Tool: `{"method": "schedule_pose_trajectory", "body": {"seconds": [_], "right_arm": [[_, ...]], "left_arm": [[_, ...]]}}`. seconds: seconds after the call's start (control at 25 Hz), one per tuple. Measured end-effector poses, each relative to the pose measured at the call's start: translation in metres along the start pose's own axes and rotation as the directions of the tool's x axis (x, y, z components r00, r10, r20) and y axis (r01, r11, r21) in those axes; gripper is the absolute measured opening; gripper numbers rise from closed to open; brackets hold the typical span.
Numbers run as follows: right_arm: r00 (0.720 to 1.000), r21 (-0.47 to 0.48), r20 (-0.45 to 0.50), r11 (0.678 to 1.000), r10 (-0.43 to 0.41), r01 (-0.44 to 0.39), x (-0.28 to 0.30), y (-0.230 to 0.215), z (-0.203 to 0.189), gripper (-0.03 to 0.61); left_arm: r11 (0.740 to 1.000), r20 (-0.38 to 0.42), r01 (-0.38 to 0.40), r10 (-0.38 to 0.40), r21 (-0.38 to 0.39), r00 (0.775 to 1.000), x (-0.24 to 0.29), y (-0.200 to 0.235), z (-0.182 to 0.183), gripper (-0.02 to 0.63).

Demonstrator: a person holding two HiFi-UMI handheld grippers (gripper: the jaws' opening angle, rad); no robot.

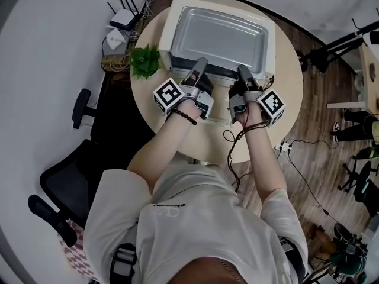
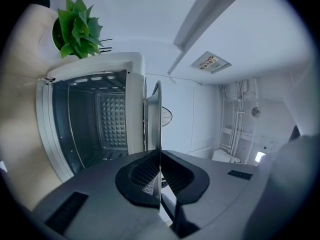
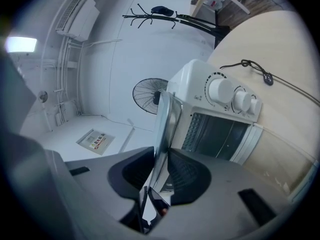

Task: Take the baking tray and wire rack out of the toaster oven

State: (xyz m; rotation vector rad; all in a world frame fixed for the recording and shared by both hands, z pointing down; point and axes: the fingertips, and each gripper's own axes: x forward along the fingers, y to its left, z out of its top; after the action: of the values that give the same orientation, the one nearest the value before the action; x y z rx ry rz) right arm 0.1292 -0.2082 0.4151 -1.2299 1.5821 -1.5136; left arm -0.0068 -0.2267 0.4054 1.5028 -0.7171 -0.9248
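A silver baking tray (image 1: pixel 219 37) hangs level over the white toaster oven (image 1: pixel 167 37), held by its near rim. My left gripper (image 1: pixel 200 64) is shut on the rim's left part and my right gripper (image 1: pixel 243 71) on its right part. The left gripper view has the tray (image 2: pixel 152 114) edge-on between the pads (image 2: pixel 142 171), with the oven's open cavity (image 2: pixel 95 119) to its left. In the right gripper view the tray (image 3: pixel 165 124) is clamped the same way, and the oven's knobs (image 3: pixel 220 91) and glass door (image 3: pixel 215 134) lie to the right. I cannot make out a wire rack.
The oven stands on a round pale wooden table (image 1: pixel 290 81). A small green potted plant (image 1: pixel 145 61) sits at the oven's left corner. A router (image 1: pixel 123 19) and cables lie behind the table at left. A black office chair (image 1: pixel 65 176) stands lower left.
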Motion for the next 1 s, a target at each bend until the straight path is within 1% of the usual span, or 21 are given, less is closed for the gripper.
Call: {"method": "schedule_pose_trajectory", "body": {"seconds": [0.16, 0.32, 0.36, 0.44, 0.48, 0.6, 0.68, 0.72, 0.76, 0.84, 0.88, 0.92, 1.0], "right_arm": [[1.0, -0.006, -0.016, 1.0, 0.008, -0.008, 0.003, 0.005, 0.0, 0.091], [0.999, -0.04, -0.033, 0.999, 0.018, -0.019, 0.002, 0.007, 0.0, 0.098], [0.999, -0.046, -0.037, 0.999, 0.028, -0.03, 0.001, 0.01, -0.001, 0.099], [0.998, -0.053, -0.046, 0.997, 0.046, -0.048, -0.001, 0.013, -0.002, 0.146], [0.998, -0.054, -0.05, 0.997, 0.049, -0.052, -0.003, 0.014, -0.003, 0.147], [0.998, -0.045, -0.05, 0.998, 0.047, -0.05, -0.007, 0.01, -0.005, 0.147], [0.997, -0.045, -0.051, 0.998, 0.052, -0.054, -0.006, 0.011, -0.005, 0.151], [0.997, -0.054, -0.057, 0.997, 0.056, -0.059, -0.005, 0.014, -0.005, 0.191], [0.996, -0.069, -0.067, 0.996, 0.057, -0.062, -0.003, 0.017, -0.003, 0.209], [0.994, -0.1, -0.094, 0.993, 0.056, -0.065, -0.001, 0.021, 0.001, 0.22], [0.993, -0.101, -0.106, 0.993, 0.057, -0.068, 0.0, 0.024, 0.002, 0.259], [0.992, -0.095, -0.115, 0.993, 0.06, -0.071, -0.001, 0.027, 0.002, 0.273], [0.991, -0.093, -0.122, 0.993, 0.062, -0.074, -0.003, 0.03, 0.001, 0.273]], "left_arm": [[1.0, -0.008, 0.017, -0.017, 0.02, 1.0, 0.003, -0.001, 0.001, 0.011], [0.997, -0.012, 0.046, -0.045, 0.057, 0.999, 0.003, -0.009, 0.003, 0.023], [0.996, -0.012, 0.061, -0.061, 0.066, 0.998, 0.003, -0.013, 0.003, 0.041], [0.993, -0.01, 0.092, -0.091, 0.07, 0.996, 0.002, -0.023, 0.002, 0.097], [0.992, -0.01, 0.102, -0.102, 0.069, 0.995, 0.001, -0.027, 0.001, 0.13], [0.99, -0.008, 0.124, -0.124, 0.067, 0.992, -0.001, -0.033, -0.001, 0.189], [0.988, -0.028, 0.135, -0.133, 0.08, 0.991, -0.001, -0.035, -0.002, 0.235], [0.986, -0.044, 0.139, -0.136, 0.087, 0.99, -0.001, -0.036, -0.004, 0.251], [0.985, -0.06, 0.144, -0.139, 0.093, 0.989, -0.001, -0.037, -0.005, 0.261], [0.984, -0.085, 0.148, -0.14, 0.1, 0.986, 0.0, -0.039, -0.01, 0.262], [0.984, -0.092, 0.149, -0.14, 0.099, 0.986, 0.001, -0.04, -0.012, 0.262], [0.984, -0.097, 0.149, -0.139, 0.094, 0.986, 0.001, -0.041, -0.014, 0.262], [0.986, -0.102, 0.147, -0.138, 0.081, 0.985, 0.0, -0.041, -0.017, 0.262]]}}
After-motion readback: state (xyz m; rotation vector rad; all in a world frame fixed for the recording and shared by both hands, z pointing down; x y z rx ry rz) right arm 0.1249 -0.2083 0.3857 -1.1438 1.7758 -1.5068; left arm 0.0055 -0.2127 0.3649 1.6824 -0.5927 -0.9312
